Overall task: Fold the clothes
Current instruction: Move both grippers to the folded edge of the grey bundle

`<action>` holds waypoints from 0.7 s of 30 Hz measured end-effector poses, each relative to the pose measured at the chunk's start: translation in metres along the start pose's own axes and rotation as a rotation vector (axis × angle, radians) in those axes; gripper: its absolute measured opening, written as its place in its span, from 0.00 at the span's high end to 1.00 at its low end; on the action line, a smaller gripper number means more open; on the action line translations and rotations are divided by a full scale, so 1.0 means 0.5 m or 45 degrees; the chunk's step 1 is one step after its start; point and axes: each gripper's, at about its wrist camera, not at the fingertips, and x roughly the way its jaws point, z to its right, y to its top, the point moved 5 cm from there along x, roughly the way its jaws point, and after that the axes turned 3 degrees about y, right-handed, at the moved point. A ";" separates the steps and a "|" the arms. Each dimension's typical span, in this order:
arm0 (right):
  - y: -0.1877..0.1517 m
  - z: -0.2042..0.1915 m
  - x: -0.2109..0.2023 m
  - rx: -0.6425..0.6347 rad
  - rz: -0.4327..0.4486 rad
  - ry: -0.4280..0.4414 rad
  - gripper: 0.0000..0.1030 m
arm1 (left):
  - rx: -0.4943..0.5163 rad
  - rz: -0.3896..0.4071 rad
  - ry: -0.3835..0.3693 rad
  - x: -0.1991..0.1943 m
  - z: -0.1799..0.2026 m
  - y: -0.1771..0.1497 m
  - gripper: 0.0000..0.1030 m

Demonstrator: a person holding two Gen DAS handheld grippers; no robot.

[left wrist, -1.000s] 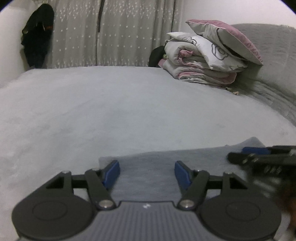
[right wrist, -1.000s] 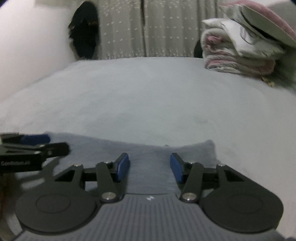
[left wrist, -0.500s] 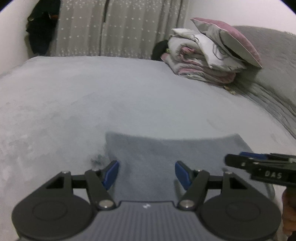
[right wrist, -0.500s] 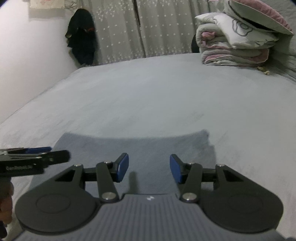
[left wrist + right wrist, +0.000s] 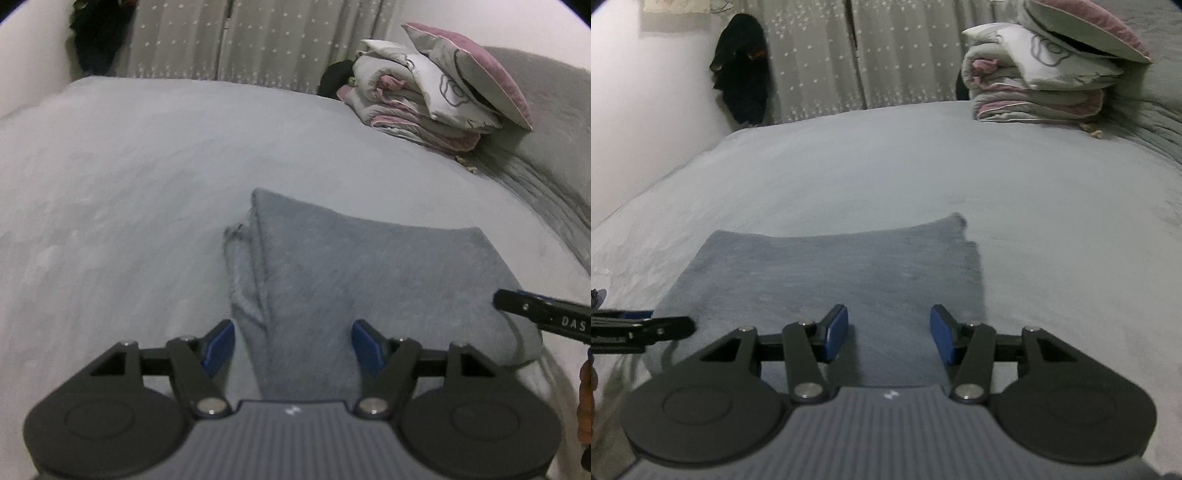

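Grey bedspread (image 5: 155,177) now shows more of the folded blue-grey garment (image 5: 369,280) lying flat, both hands having drawn back, left gripper (image 5: 293,345) and right gripper (image 5: 888,332) released and empty, suggesting this fold is complete.

A grey-blue knitted garment (image 5: 369,273) lay folded flat into a rough rectangle on the pale grey bed (image 5: 147,166), layered edges showing along one side.
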 end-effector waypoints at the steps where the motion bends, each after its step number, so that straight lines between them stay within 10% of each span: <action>1: -0.005 0.007 -0.006 0.017 0.005 -0.005 0.49 | -0.007 0.007 -0.005 -0.004 -0.003 -0.006 0.30; 21: -0.048 0.174 -0.105 0.539 -0.078 -0.049 0.47 | -0.125 -0.036 -0.069 -0.052 -0.048 -0.038 0.29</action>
